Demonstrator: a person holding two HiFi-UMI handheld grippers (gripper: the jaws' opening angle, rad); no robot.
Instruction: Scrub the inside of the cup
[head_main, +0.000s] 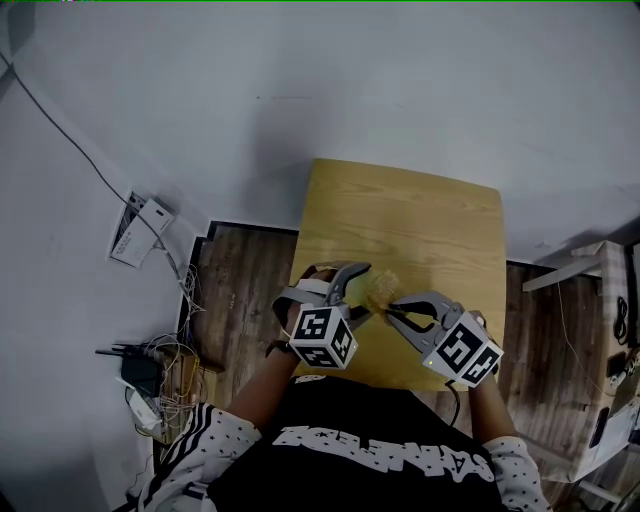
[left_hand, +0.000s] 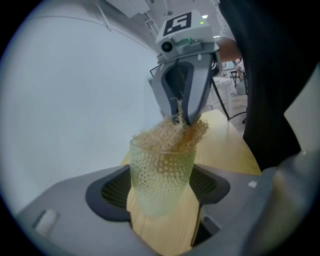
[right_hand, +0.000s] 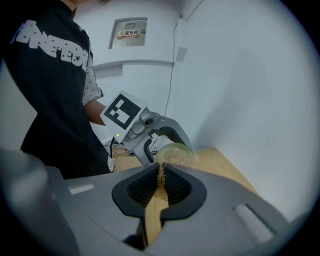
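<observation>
Head view looks steeply down on my two grippers, which meet nose to nose over the near part of a wooden table (head_main: 400, 215). My left gripper (head_main: 358, 290) is on one side and my right gripper (head_main: 395, 312) on the other. A straw-coloured scrubber (head_main: 381, 288) of loose fibre sits between their tips. From up there the cup is too small and too covered to read. In the left gripper view my fingers are clamped on the cup (left_hand: 161, 177), one pad against each side of its wall. It is pale green and see-through, with a honeycomb pattern. Its long axis runs straight across my left jaws. Its base lies low in that view, and its open mouth points up toward the right gripper, which reaches in from above. The scrubber bulges out of the mouth and spills over the rim. In the right gripper view my fingers are pinched tight together on a thin strand of that fibre. The rest of the tuft fans out just past their tips against the cup's mouth. The cup's green body shows behind the tuft, between the left gripper's two grey fingers (right_hand: 176, 131).
</observation>
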